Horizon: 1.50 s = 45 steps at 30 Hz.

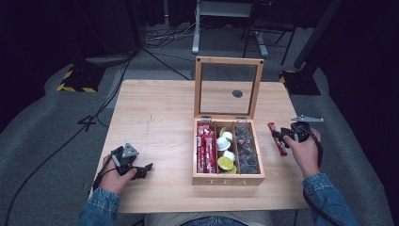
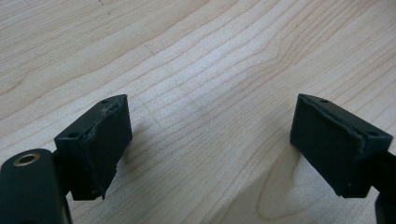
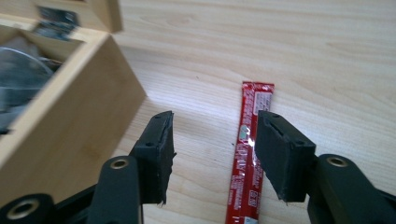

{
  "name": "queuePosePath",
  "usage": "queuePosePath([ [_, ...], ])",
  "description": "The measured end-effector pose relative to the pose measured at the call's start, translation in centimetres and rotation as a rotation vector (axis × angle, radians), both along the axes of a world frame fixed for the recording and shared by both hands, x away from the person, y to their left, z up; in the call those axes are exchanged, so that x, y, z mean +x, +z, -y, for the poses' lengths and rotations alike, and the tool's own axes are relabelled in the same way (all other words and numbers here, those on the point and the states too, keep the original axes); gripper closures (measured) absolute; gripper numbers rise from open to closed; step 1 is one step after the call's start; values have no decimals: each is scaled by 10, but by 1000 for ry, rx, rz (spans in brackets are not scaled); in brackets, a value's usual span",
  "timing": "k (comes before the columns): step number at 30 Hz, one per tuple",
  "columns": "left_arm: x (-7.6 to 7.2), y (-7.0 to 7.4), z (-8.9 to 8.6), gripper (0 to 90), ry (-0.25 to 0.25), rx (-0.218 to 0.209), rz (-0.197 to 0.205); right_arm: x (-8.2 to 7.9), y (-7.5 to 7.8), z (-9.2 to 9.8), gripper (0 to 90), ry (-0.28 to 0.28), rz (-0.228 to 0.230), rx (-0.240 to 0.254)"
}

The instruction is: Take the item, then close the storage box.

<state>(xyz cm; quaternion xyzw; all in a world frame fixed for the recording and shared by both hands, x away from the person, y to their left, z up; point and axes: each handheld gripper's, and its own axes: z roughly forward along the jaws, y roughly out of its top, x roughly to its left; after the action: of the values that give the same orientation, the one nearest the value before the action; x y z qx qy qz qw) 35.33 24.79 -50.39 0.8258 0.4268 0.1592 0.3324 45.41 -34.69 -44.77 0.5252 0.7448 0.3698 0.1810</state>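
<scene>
Red sachet on the table right of the tea box

The right gripper point(image 3: 212, 154) hangs parted over the red sachet point(image 3: 247, 154), one jaw overlapping it, not pinching; the wooden tea box point(image 1: 228, 180) wall stands close beside. From above, the box's sachets, cups and dark packets show. The left gripper point(image 2: 210, 140) rests wide open, empty, on bare table point(image 1: 155, 117).

"TEA" stands in pale capitals on the front wall of the wooden box point(image 1: 228, 180). The red sachet point(image 3: 246, 154) carries white print, too blurred to read.
</scene>
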Motion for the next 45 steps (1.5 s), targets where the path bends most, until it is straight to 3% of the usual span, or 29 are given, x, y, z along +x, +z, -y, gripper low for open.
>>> queuePosePath([
  [10,-3,0,2,131,5,0,1,-37,29,-2,429,103,87,41],
  [11,-3,0,2,131,5,-1,0,-49,35,-2,427,132,106,45],
  [22,-3,0,4,122,5,0,2,-80,45,-6,432,235,134,58],
  [27,-3,0,5,122,2,3,-1,-71,54,-14,434,241,160,90],
  [33,-2,0,5,122,-3,5,2,-52,77,-34,434,274,205,90],
  [45,-2,0,6,120,-1,1,1,5,123,-59,434,260,283,75],
])
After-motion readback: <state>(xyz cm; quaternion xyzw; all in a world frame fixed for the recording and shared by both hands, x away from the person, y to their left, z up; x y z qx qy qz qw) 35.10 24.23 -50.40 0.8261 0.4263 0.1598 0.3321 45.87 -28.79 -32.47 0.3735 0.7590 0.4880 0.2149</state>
